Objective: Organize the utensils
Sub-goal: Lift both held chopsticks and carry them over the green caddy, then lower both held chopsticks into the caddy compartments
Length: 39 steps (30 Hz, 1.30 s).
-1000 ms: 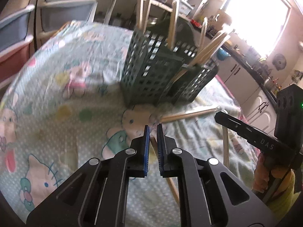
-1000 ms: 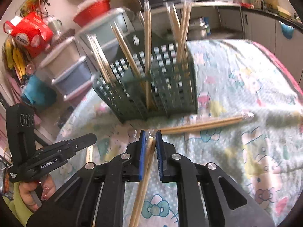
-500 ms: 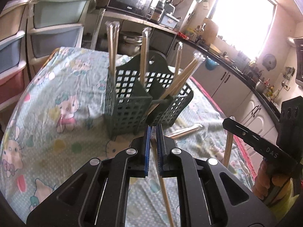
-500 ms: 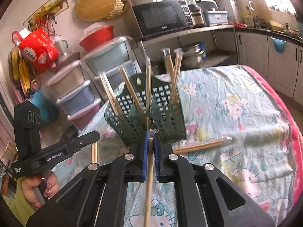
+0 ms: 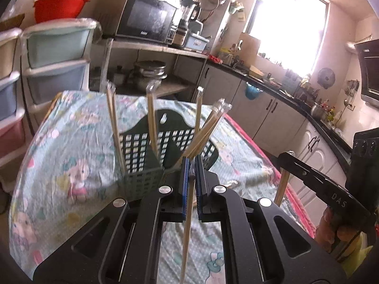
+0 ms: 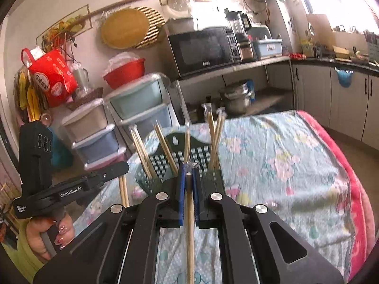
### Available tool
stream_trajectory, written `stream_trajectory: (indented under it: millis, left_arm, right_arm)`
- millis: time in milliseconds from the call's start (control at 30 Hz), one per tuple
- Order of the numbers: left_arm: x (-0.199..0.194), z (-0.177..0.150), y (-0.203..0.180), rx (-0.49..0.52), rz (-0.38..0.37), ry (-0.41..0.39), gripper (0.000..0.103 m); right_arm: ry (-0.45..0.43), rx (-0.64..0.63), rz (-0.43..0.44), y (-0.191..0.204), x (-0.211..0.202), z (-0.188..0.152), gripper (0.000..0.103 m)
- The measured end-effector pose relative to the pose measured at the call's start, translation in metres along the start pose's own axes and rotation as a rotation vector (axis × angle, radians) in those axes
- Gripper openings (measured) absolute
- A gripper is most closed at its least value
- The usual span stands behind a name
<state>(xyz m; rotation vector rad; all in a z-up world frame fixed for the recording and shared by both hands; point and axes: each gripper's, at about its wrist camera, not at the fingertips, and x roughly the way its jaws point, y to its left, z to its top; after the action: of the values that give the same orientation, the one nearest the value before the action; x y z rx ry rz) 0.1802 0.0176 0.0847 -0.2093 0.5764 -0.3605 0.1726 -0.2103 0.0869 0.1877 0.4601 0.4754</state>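
A dark green lattice utensil basket stands on the patterned tablecloth, with several wrapped chopstick pairs upright or leaning in it. My left gripper is shut on a wrapped chopstick pair that hangs down below its pads, close in front of the basket. My right gripper is shut on another chopstick pair, also just short of the basket. Each gripper shows in the other's view: the right gripper at the right, the left gripper at the left, both above the table.
Stacked plastic drawers stand beyond the table's far left. A shelf with a microwave and pots lies behind. Kitchen cabinets run along the right. A red blanket edge marks the table's right side. A hand holds the left gripper.
Both grippers have risen off the tablecloth with their chopstick pairs. The views now look across the basket's top rather than down at the cloth.
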Motion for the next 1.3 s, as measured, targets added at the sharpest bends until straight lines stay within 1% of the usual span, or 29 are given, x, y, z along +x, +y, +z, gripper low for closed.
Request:
stream_trajectory:
  millis: [367,700,933,1133,1300]
  left_arm:
    - [-0.012,0.038,-0.020,0.064,-0.006,-0.089,0.003]
    - [-0.026,0.074,-0.028,0.093,-0.005,-0.173,0.003]
    - [-0.038,0.096,-0.026,0.115,0.026,-0.224,0.003]
    - [-0.051,0.112,-0.022,0.119,0.057,-0.276,0.003]
    - [-0.054,0.123,-0.014,0.120,0.110,-0.302,0.003]
  right_arm:
    - [-0.126,-0.037,-0.016,0.006,-0.007,0.033,0.006]
    - [-0.192,-0.020,-0.027,-0.002,0.005,0.066,0.006]
    - [-0.258,-0.053,-0.026,0.002,0.010,0.090,0.006]
    - [-0.305,-0.082,-0.051,0.005,0.023,0.109,0.006]
    - [-0.346,-0.091,-0.066,0.005,0.031,0.117,0.006]
